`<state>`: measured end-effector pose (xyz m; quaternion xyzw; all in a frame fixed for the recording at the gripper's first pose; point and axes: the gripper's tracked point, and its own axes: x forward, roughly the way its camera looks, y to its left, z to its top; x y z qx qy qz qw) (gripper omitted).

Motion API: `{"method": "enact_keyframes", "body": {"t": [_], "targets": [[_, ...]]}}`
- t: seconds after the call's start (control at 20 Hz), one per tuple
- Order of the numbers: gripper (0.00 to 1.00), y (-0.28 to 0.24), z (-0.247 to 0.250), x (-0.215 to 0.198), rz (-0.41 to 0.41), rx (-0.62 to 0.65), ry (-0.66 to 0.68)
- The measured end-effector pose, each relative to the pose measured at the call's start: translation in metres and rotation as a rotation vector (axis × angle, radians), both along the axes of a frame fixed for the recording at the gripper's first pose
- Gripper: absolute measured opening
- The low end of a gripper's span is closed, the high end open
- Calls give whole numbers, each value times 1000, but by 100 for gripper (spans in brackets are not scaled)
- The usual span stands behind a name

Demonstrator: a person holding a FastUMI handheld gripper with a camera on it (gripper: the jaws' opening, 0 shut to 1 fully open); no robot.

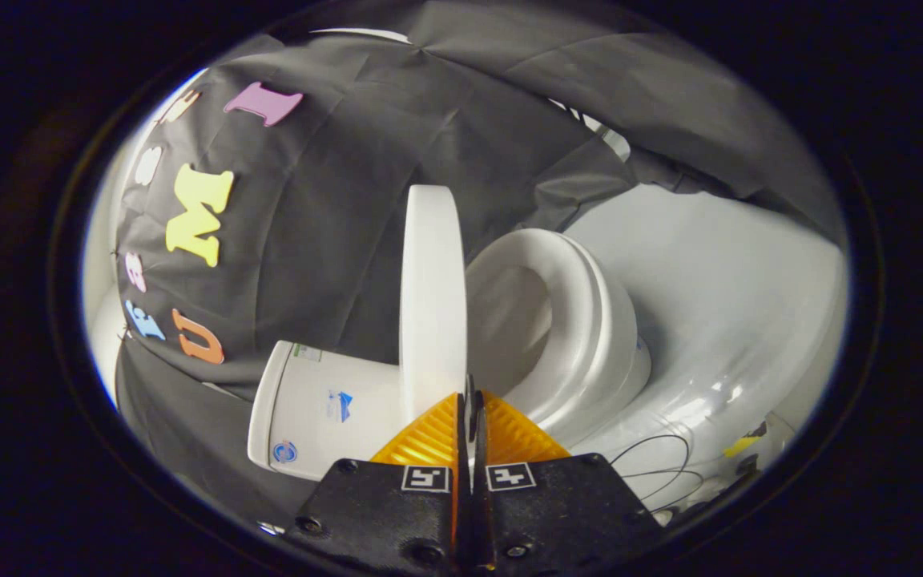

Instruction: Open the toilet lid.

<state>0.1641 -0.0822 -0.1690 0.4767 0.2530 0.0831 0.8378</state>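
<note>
Jaws pressed together, hardly a slit between the two fingers (429,437), nothing pinched. Gripper (470,401) tips right at the near edge of the lid (432,296), at 12 o'clock from them; touching or just short of it, cannot tell.

Lid raised, seen edge-on, standing between tank (313,413) and seat (582,320). Tank at 10 o'clock from the tips, rounded, with small stickers on its face, too small to make out. Seat ring at 1 o'clock, lying down on the bowl (622,385), its opening facing the lid. Inside of the bowl shaded, contents hard to tell; hinge hidden behind the lid and the fingers.

Whole toilet tilted in this fisheye view. Dark cloth wall (365,200) behind tank and lid. Glossy pale floor (734,320) beyond the bowl at 2 o'clock. Thin dark wires (662,465) looping at 3 o'clock from the tips, ends cut off.
</note>
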Motion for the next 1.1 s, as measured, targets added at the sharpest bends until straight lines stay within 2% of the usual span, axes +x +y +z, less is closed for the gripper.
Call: {"method": "enact_keyframes", "body": {"t": [1.1], "targets": [[4, 49, 68, -7, 49, -110, -94]]}}
